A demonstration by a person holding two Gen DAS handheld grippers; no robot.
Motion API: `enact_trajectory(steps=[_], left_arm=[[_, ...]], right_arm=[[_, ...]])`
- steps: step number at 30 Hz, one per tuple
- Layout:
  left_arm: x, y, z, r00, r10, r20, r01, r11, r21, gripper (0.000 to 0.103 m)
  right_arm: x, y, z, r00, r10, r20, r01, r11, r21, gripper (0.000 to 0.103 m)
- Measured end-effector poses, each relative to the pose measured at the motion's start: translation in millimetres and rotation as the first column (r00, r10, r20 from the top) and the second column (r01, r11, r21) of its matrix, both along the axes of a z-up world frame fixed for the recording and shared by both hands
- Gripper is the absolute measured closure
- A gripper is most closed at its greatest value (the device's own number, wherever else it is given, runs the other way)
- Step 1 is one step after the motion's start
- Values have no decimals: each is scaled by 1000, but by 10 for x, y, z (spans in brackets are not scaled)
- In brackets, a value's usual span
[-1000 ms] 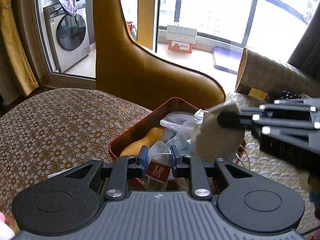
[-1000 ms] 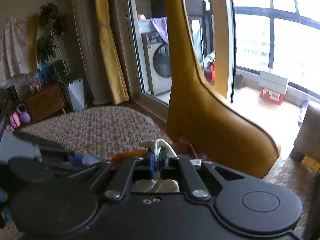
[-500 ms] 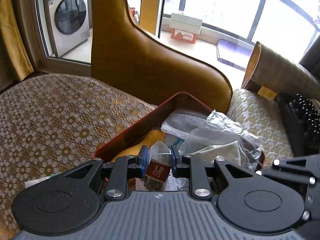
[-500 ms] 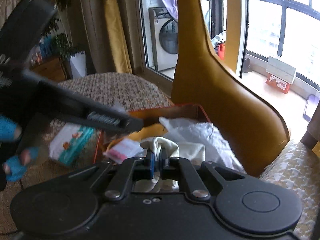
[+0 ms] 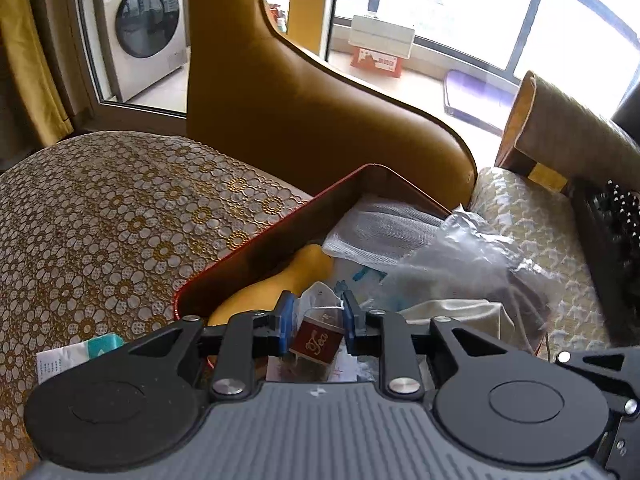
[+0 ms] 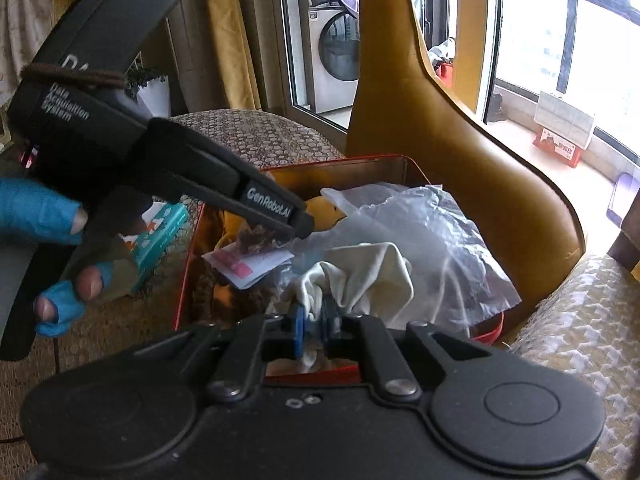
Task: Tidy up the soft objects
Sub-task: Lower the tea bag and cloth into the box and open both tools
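Over the red tin, left gripper pinches tea sachet upright.

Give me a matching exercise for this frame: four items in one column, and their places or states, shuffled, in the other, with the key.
Things:
1. tea sachet
2. cream cloth
3. tissue pack
4. clear plastic bag

Places or states:
A. lying on the patterned surface outside the red box
B. clamped in the right tongs
C. clamped in the left tongs
D. crumpled loose inside the red box

Pairs: 1-C, 2-B, 3-A, 4-D
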State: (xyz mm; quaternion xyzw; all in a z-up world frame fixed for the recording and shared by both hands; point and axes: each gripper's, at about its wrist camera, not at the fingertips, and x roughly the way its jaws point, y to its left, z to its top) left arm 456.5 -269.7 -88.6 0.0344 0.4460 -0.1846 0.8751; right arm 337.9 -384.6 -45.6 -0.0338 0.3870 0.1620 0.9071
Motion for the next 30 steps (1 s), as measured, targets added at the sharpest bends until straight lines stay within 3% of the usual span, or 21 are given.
enact_trajectory(steps=[4, 6, 7, 17, 30], left_arm=[[-53, 52, 69, 1000, 7, 14, -7, 1000, -10, 64], [-107, 97, 128, 999, 11, 36, -11, 1000, -17, 36], [-142, 126, 164, 999, 16, 52, -15, 1000, -23, 35], [-466, 314, 458, 996, 22, 87, -18, 999, -48, 35], [-1151, 672, 916, 987, 12, 159, -2, 998, -66, 35]], right_arm=[[14, 7, 9, 1000, 12, -10, -12, 1000, 0, 82], [-4, 9, 38, 1000, 11, -12, -11, 1000, 8, 77], [-16, 19, 49, 1000, 12, -13, -12, 1000, 7, 76], [-218, 59, 218, 1000, -4, 23, 5, 1000, -14, 48], [-620, 105, 616, 995, -56, 87, 49, 996, 74, 40]])
